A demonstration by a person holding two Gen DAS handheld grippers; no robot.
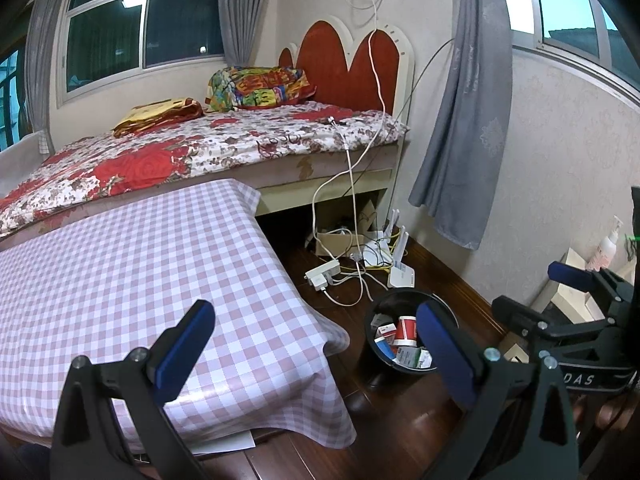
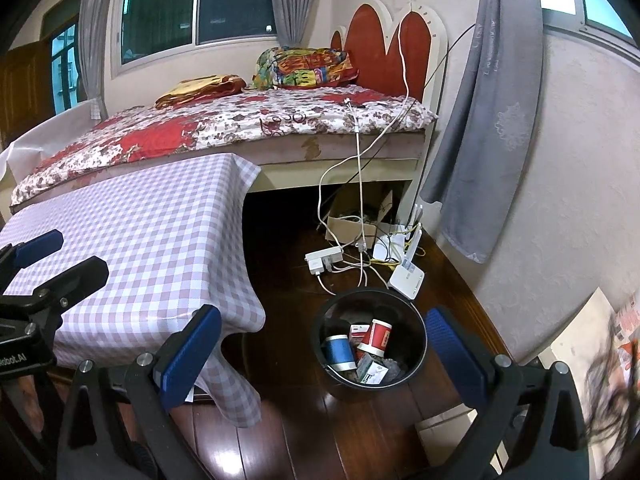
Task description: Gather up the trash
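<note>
Both tools wide open and empty here: the left tool (image 1: 316,356) sits over the corner of the bench (image 1: 120,264) with its pink checked cloth, the right tool (image 2: 324,356) hangs just above the black bin (image 2: 370,344) on the dark wooden floor (image 2: 304,432). The trash is in that bin: a red cup (image 2: 376,334), a blue cup (image 2: 339,352) and small cartons (image 2: 372,372), piled together. Beyond the bin, a white power strip (image 2: 325,260), a router (image 2: 407,276) and tangled cables (image 2: 360,200) crowd the floor beside the bed (image 2: 240,128). The cloth's drooping corner hangs close beside the bin.
</note>
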